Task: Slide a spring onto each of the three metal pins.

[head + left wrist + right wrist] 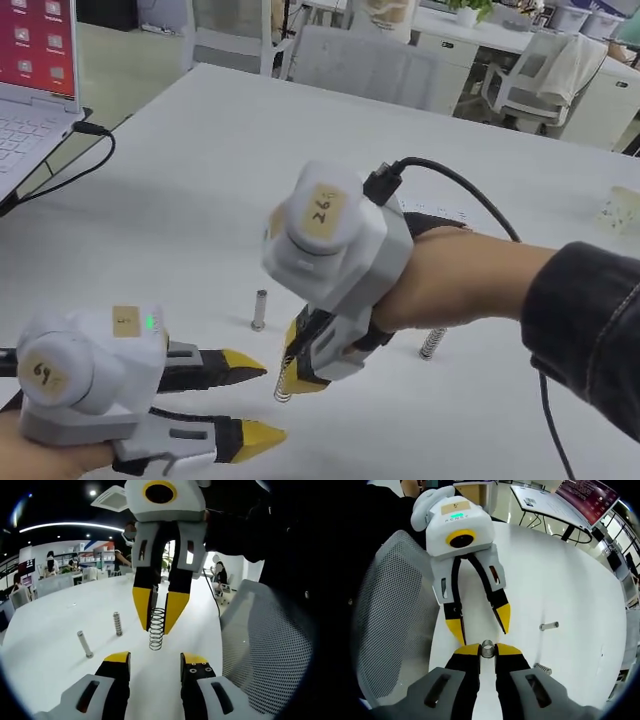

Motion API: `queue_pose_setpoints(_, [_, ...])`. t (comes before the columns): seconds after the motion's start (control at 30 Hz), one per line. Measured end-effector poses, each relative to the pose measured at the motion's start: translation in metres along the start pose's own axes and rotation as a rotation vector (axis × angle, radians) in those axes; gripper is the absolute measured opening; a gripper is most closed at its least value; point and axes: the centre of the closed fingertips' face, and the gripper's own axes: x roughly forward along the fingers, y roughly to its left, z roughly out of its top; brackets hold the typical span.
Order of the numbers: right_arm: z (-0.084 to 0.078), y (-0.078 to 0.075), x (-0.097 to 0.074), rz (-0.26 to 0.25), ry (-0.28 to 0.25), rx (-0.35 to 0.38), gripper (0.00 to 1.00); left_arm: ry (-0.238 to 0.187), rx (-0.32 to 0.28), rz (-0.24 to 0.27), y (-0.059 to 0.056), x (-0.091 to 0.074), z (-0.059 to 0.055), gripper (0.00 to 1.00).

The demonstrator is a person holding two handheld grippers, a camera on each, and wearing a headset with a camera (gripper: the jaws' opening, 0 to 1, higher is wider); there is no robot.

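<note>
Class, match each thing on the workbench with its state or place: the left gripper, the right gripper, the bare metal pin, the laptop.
Things:
1. left gripper
2. right gripper
3. bare metal pin
4. laptop

States or places:
A. stands upright and uncovered on the table
B. jaws open, holding nothing
C. at the table's left edge in the head view, screen lit
D. shut on a spring

Pairs: 1-B, 2-D, 3-A, 4-C
</note>
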Motion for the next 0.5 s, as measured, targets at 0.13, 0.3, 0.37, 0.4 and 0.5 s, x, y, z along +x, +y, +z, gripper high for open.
queue_pose_setpoints(0.13, [0.000,-0.002,-0.001,-0.004,-0.002,0.005,0.08,-0.003,-0.009,0.015,0.003,-0.002,0.000,0.39])
queue_pose_setpoints(0.3, [0.000,-0.006,-0.002,-0.008,-0.007,0.010,0.08,-0.011,-0.025,0.039,0.007,-0.004,-0.001,0.47])
queue_pose_setpoints(0.37, [0.000,-0.008,-0.002,-0.010,-0.009,0.012,0.08,-0.012,-0.031,0.047,0.008,-0.005,-0.001,0.50])
queue_pose_setpoints(0.4, [0.000,-0.009,-0.003,-0.013,-0.010,0.014,0.08,-0.013,-0.032,0.056,0.010,-0.005,-0.002,0.51])
queue_pose_setpoints(0.5, [0.001,-0.013,-0.005,-0.018,-0.014,0.017,0.08,-0.021,-0.043,0.065,0.011,-0.006,-0.001,0.55])
